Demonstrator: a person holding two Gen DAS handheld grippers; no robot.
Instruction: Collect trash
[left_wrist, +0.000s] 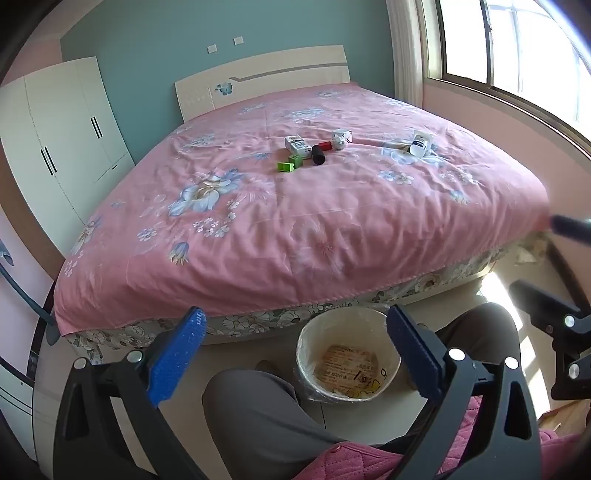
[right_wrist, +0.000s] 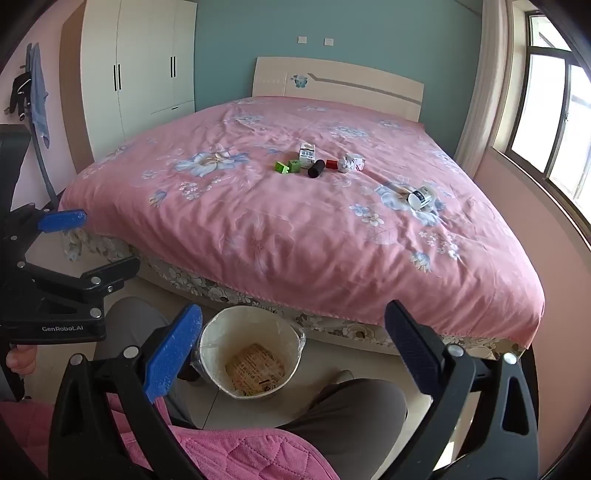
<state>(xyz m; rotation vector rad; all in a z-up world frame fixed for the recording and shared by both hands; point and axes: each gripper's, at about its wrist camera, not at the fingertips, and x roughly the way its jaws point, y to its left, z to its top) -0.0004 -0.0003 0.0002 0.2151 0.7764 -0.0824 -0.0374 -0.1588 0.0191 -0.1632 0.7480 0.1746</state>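
Trash lies mid-bed on the pink floral bedspread (left_wrist: 295, 229): a white carton (left_wrist: 296, 146), two green blocks (left_wrist: 290, 164), a black cylinder (left_wrist: 318, 155), a small red piece (left_wrist: 325, 144), a crumpled white box (left_wrist: 341, 137) and a white bottle (left_wrist: 420, 143) on its side to the right. They also show in the right wrist view, with the carton (right_wrist: 307, 153), the cylinder (right_wrist: 316, 168) and the bottle (right_wrist: 421, 197). A lined bin (left_wrist: 347, 360) (right_wrist: 251, 350) stands on the floor between the person's knees, with a printed wrapper inside. My left gripper (left_wrist: 295, 354) and right gripper (right_wrist: 291, 350) are open and empty, held above the bin.
A white wardrobe (left_wrist: 62, 140) stands left of the bed, a window (left_wrist: 517, 48) to the right. The person's grey trouser legs (left_wrist: 266, 417) and pink quilted jacket (right_wrist: 229, 454) fill the near foreground. The left gripper shows at the left of the right wrist view (right_wrist: 62, 258).
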